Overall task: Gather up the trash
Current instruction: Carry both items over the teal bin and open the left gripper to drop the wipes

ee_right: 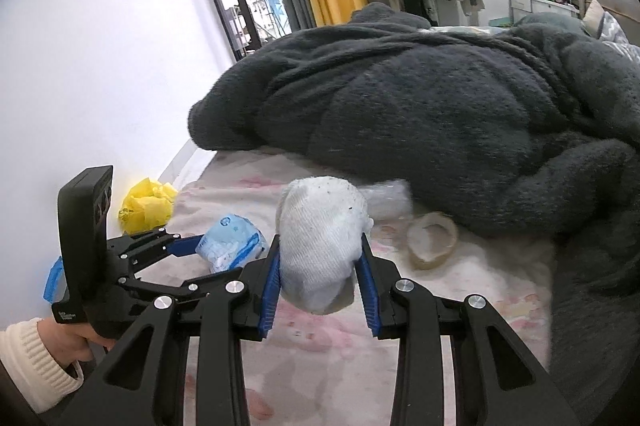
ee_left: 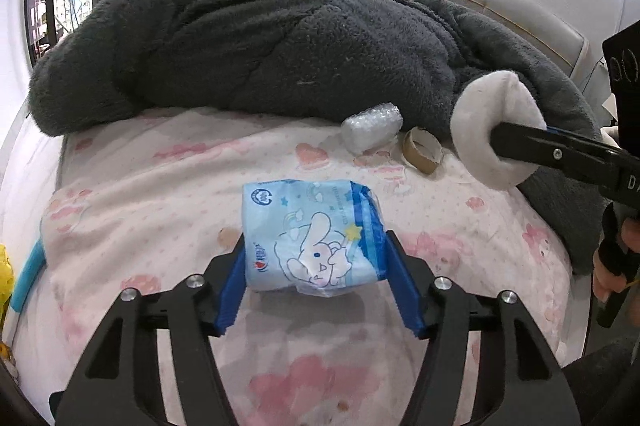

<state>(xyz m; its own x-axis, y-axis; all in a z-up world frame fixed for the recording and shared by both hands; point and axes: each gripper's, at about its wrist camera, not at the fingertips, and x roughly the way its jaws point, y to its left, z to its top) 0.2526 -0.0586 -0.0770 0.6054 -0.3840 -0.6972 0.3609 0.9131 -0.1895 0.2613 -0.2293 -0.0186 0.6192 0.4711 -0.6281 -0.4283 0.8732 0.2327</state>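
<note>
Left hand-held gripper [ee_left: 314, 266] is angling down, gripping my tissue pack [ee_left: 312, 236]; right hand-held gripper [ee_right: 320, 274] is clamping a sock [ee_right: 320, 238].

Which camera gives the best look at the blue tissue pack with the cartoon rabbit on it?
The left wrist view. There the blue tissue pack fills the centre between the left tongs, its printed face sharp and unblocked. The right wrist view shows the pack only small, side-on and partly hidden behind the white sock.
</note>
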